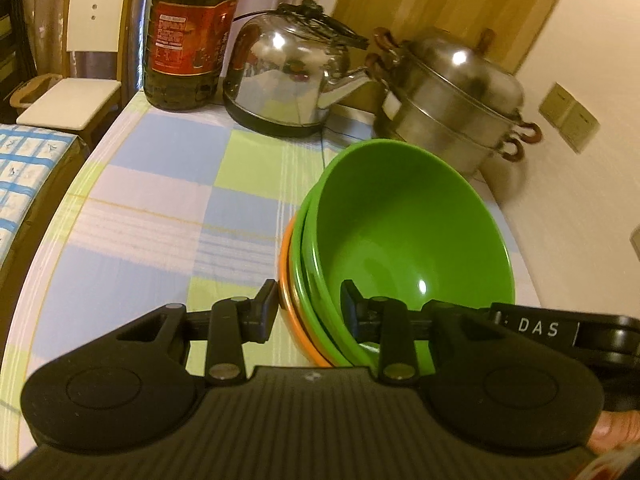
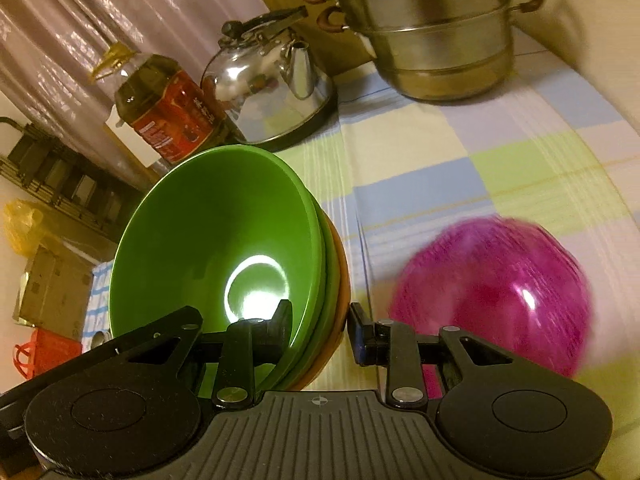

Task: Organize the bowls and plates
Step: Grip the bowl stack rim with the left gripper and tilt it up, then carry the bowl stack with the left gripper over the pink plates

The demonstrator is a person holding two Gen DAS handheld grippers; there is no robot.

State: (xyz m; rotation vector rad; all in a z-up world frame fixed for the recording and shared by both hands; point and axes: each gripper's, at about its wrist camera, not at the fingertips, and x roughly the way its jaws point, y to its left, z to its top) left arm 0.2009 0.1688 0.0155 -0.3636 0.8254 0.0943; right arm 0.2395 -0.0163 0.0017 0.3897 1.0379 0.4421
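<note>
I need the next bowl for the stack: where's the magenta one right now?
The magenta bowl shows only in the right wrist view, blurred, on the checked tablecloth just right of the green-and-orange bowl stack, nearer the camera than the steamer pot.

Home dining/kitchen corner: checked-cloth worktop (image 1: pixel 160 200) with kettle (image 1: pixel 288 76), steamer pot (image 1: pixel 452 100), oil bottle (image 1: pixel 192 32); dining chair (image 1: pixel 80 60), curtains (image 2: pixel 120 20).

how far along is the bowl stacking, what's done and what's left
Done: two green bowls sit nested in an orange bowl. In hand: the left gripper and right gripper each straddle the stack's rim, one finger inside, one outside. Left: the magenta bowl, blurred, apart on the checked cloth, still unstacked.
</note>
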